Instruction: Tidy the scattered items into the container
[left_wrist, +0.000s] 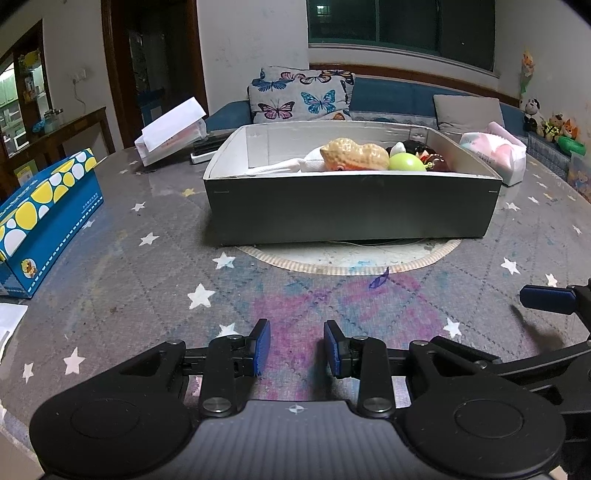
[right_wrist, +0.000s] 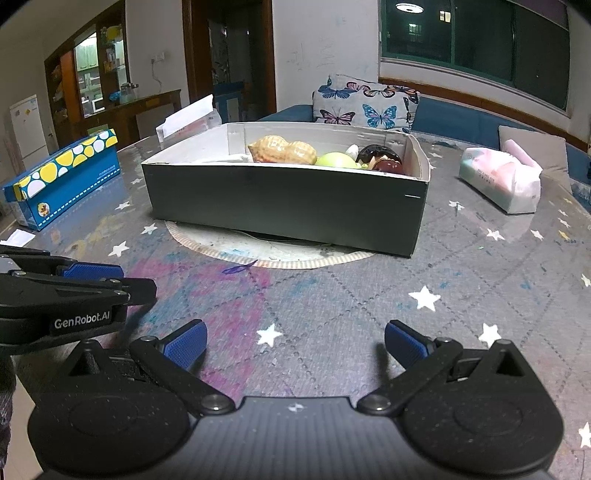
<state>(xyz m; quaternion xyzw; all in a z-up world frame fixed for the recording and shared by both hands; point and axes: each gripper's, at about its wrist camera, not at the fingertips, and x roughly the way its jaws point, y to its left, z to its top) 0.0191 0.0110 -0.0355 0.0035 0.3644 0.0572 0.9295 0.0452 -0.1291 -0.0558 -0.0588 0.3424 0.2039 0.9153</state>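
— Two grippers are hovering low over the near edge of the table (left_wrist: 155, 206), both holding nothing. How are the jaws standing?

— The left gripper (left_wrist: 297, 349) is showing a narrow gap between its blue pads (left_wrist: 263, 345), with only the starred cloth lying in it. The right gripper (right_wrist: 295, 341) is spreading its fingers (right_wrist: 186, 341) wide apart.

— And the box (left_wrist: 351, 210)?

— It is sitting toward the middle of the table, on a round mat (left_wrist: 347, 260), well apart from both grippers. Its dark near wall is facing them.

— What is lying in it?

— A peanut toy (left_wrist: 352, 153) is resting toward the box's far right corner, a green ball (left_wrist: 406, 162) is touching it on the right, and a dark brown thing (right_wrist: 384, 157) is lying just beyond that against the right wall. Something white is lying to the left of the peanut; I cannot tell what it is.

— Anything else on the table?

— A blue carton (left_wrist: 44, 218) is standing by the left edge, a tissue pack (right_wrist: 500, 181) is lying near the right edge, and a white box with its lid up (left_wrist: 170, 129) is sitting at the far left corner.
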